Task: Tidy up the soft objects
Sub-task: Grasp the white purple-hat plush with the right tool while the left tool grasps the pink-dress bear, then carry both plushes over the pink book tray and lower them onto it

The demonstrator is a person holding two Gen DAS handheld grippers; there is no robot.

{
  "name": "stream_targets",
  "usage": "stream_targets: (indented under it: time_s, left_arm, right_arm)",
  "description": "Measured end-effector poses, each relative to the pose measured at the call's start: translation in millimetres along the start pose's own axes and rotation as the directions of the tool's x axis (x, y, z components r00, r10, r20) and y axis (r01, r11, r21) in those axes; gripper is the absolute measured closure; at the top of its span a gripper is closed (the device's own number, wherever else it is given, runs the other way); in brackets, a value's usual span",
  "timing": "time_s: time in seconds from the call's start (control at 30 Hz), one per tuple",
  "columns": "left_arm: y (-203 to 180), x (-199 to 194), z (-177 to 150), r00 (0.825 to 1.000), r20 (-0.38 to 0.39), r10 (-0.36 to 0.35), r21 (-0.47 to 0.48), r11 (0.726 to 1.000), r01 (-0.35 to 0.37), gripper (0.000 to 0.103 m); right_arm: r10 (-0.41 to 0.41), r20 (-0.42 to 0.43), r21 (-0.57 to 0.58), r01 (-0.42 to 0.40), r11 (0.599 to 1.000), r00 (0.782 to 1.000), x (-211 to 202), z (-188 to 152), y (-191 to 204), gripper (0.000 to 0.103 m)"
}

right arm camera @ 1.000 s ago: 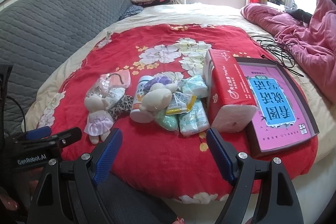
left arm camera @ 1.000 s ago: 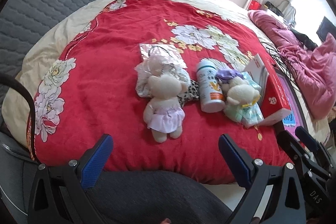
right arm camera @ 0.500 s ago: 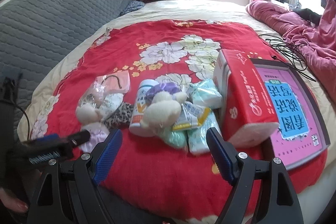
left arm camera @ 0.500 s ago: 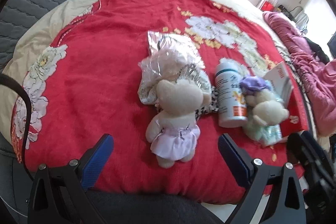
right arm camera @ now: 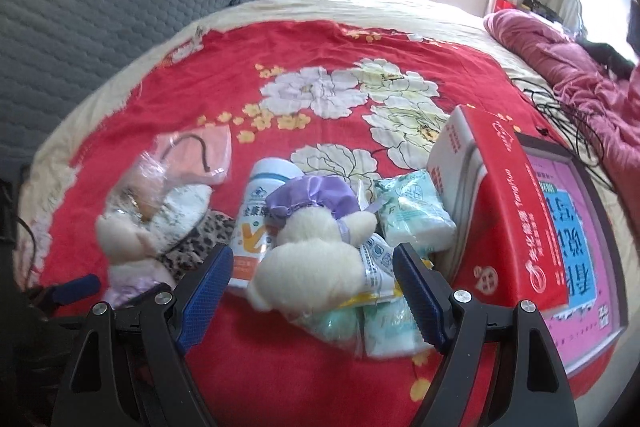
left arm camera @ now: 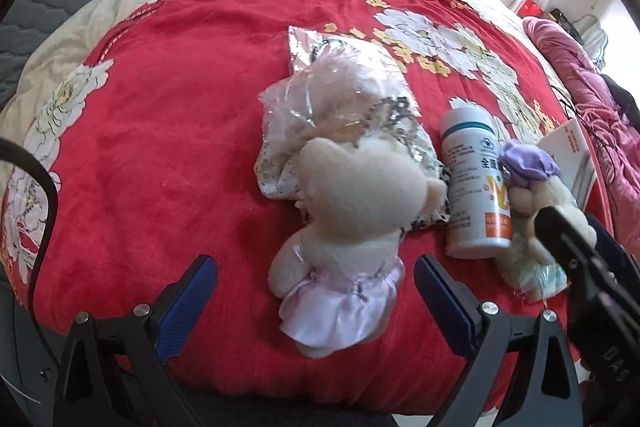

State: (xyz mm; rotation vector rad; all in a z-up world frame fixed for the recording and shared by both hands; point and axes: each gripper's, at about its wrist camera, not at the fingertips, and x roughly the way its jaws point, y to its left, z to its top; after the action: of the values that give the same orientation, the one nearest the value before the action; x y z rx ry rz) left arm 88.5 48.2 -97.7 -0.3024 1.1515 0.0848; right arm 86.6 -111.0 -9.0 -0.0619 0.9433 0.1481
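**Both grippers closing in on the plush toys**

Vs 1 s ago, we've come in much nearer: the plush in the pink dress [left arm camera: 340, 227] now fills the centre of the left wrist view, and the plush in the purple hat [right arm camera: 316, 247] sits right ahead of the right wrist cam.

We count 2 plush toys, 1 white bottle [left arm camera: 474, 183] lying between them, 1 clear plastic bag [left arm camera: 336, 115] at 12 o'clock of the pink-dress plush, 1 leopard-print pouch [right arm camera: 200, 247] under it, approx 4 tissue packs [right arm camera: 414, 215] under and at 3 o'clock of the purple-hat plush, 1 red box [right arm camera: 500, 211] and 1 pink book [right arm camera: 576, 231] further toward 3. All lie on the red floral blanket [left arm camera: 168, 131].

Left gripper [left arm camera: 316, 297]: fingers wide apart, flanking the skirt of the pink-dress plush, no contact, holding nothing. Right gripper [right arm camera: 314, 287]: fingers wide apart on either side of the purple-hat plush; contact can't be told, nothing gripped.
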Motion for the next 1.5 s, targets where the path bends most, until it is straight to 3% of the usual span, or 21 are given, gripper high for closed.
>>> stream_targets:
  time_s: [0.17,0.3,0.4,0.53,0.67,0.9,1.13,1.5]
  left_arm:
    - [5.7,6.7,0.3,1.000,-0.015,-0.018,-0.029,0.999,0.017,0.012]
    - [7.1,8.9,1.0,1.000,-0.015,-0.026,-0.038,0.999,0.026,0.016]
    - [7.4,8.1,1.6,0.999,-0.010,-0.036,-0.038,0.999,0.036,0.025]
    - [8.0,4.2,1.9,0.998,-0.001,-0.070,-0.036,0.997,0.070,0.048]
    - [7.6,-0.8,0.5,0.995,-0.003,-0.104,-0.031,0.994,0.104,0.055]
    - [13.8,-19.3,-5.0,0.982,-0.003,-0.188,-0.038,0.981,0.188,0.056]
    - [16.9,-39.3,-6.8,0.980,0.029,-0.198,-0.022,0.980,0.199,0.056]
    - [-19.5,-82.5,-6.2,0.965,0.081,-0.248,0.080,0.967,0.242,0.056]
  right_arm:
    - [-0.023,-0.028,-0.028,0.023,0.999,0.999,12.9,-2.6,1.0,0.022]
    - [-0.004,-0.023,-0.013,0.004,1.000,1.000,16.0,-2.7,-2.2,0.043]
    - [0.010,-0.013,-0.020,-0.010,1.000,1.000,14.8,-2.1,-1.5,0.051]
    - [0.031,0.015,0.002,-0.031,1.000,0.999,5.8,-0.7,-6.9,0.052]
    - [0.052,0.035,0.047,-0.054,0.997,0.998,-6.2,2.1,-19.3,0.052]
    - [0.062,0.057,0.096,-0.068,0.993,0.996,-23.1,4.3,-37.9,0.052]
    - [0.069,0.085,0.102,-0.077,0.992,0.994,-36.4,4.5,-42.8,0.052]
    - [0.061,0.154,0.119,-0.080,0.990,0.986,-78.5,6.6,-59.6,0.052]
